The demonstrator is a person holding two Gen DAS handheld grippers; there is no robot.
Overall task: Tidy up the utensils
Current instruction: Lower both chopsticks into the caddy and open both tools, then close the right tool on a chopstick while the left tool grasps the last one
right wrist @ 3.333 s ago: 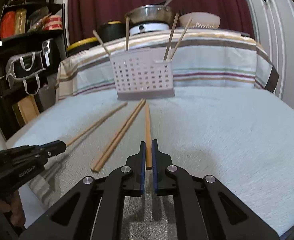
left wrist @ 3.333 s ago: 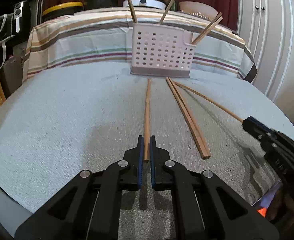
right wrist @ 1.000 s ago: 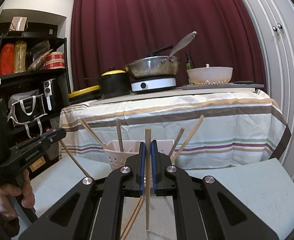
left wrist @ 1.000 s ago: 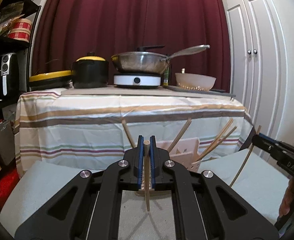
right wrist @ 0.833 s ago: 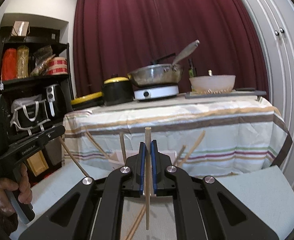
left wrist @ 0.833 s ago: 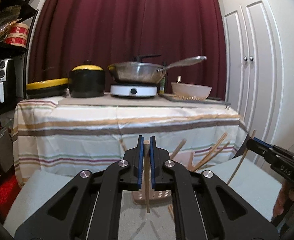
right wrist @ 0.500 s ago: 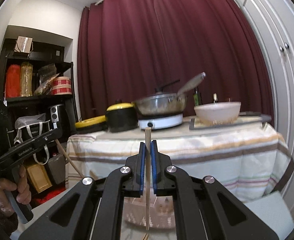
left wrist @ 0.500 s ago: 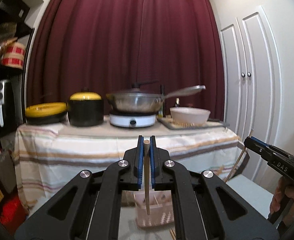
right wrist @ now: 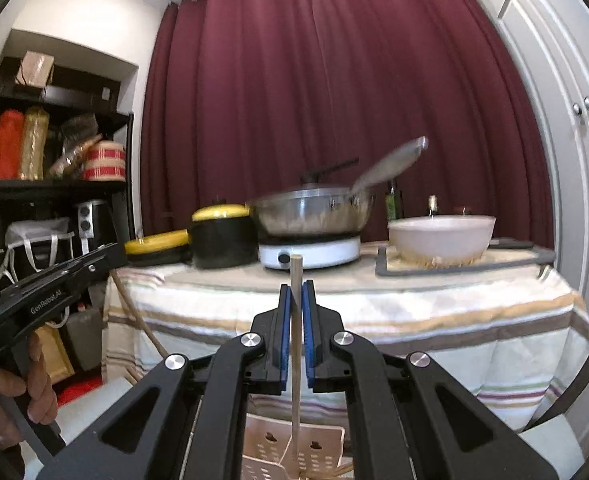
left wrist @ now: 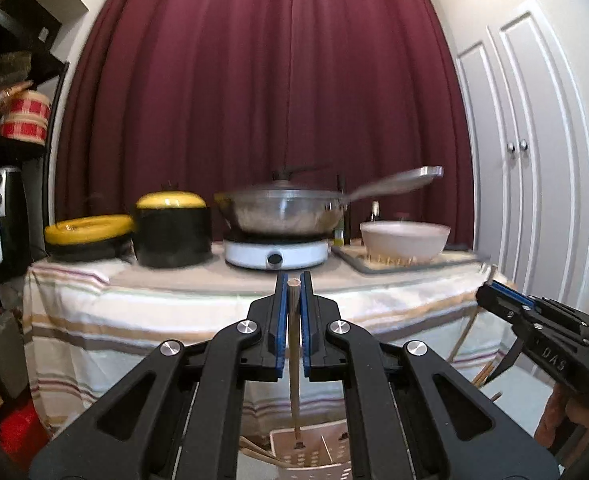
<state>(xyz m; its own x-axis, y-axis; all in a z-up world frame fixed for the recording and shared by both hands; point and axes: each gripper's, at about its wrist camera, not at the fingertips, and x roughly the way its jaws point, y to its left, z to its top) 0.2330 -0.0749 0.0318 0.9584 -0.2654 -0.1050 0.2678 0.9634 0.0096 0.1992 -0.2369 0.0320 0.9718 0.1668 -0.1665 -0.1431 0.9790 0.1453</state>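
Below the left gripper (left wrist: pixel 293 280), the pink utensil basket (left wrist: pixel 314 454) opens upward, though leaning chopsticks (left wrist: pixel 260 454) crowd its left rim. The right gripper (left wrist: pixel 494 294) hangs just beside, narrowing the room on that side. Ahead, the striped-cloth surface (right wrist: pixel 414 320) blocks forward passage; the black shelf (right wrist: pixel 54 184) closes the left.

wok (left wrist: pixel 282 212) on hotplate (left wrist: pixel 276 254), bowl (left wrist: pixel 404 238) right
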